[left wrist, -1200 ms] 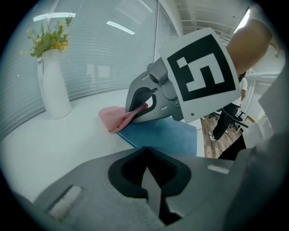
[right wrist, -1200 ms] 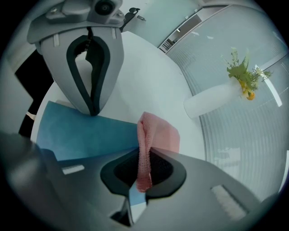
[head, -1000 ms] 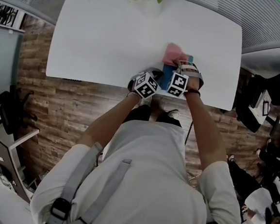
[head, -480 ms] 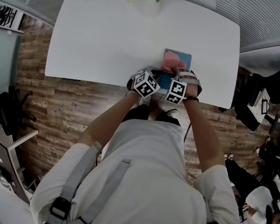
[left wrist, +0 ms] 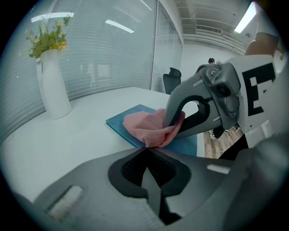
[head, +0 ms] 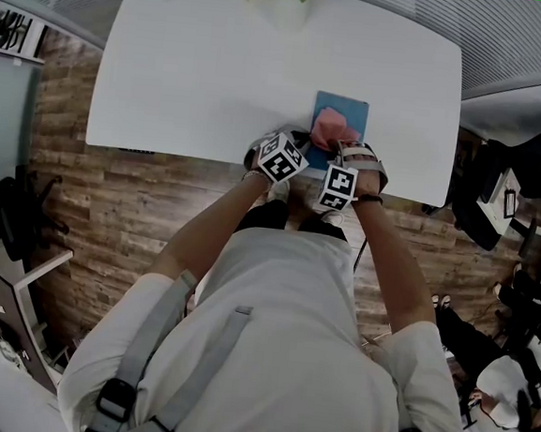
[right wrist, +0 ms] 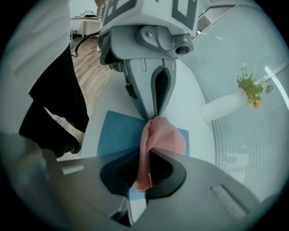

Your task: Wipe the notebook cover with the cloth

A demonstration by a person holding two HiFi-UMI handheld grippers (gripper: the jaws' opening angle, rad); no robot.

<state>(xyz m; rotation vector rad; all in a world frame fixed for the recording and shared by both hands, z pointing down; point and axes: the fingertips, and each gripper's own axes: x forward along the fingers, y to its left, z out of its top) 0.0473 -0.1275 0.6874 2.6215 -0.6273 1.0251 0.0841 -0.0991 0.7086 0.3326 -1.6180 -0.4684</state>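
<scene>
A blue notebook (head: 344,108) lies flat near the front edge of the white table (head: 198,72). A pink cloth (head: 333,128) rests on its near half. My right gripper (head: 339,148) is shut on the cloth, and a strand of it (right wrist: 143,169) runs back between the jaws. My left gripper (head: 303,142) is shut, its tips at the notebook's near left edge and touching the cloth's corner (left wrist: 151,131). In the left gripper view the notebook (left wrist: 124,119) lies just beyond the left gripper (left wrist: 145,150). The right gripper view shows my right gripper (right wrist: 144,151) over the notebook (right wrist: 117,133).
A white vase with yellow-green flowers (head: 287,0) stands at the table's far edge, well away from the notebook. The table's front edge (head: 210,158) runs just under both grippers, with wooden floor below. Black office chairs (head: 523,176) stand to the right.
My right gripper has dragged the cloth across the cover from the notebook's far edge toward me, which bares the far part of the cover. The left gripper has hardly moved.
</scene>
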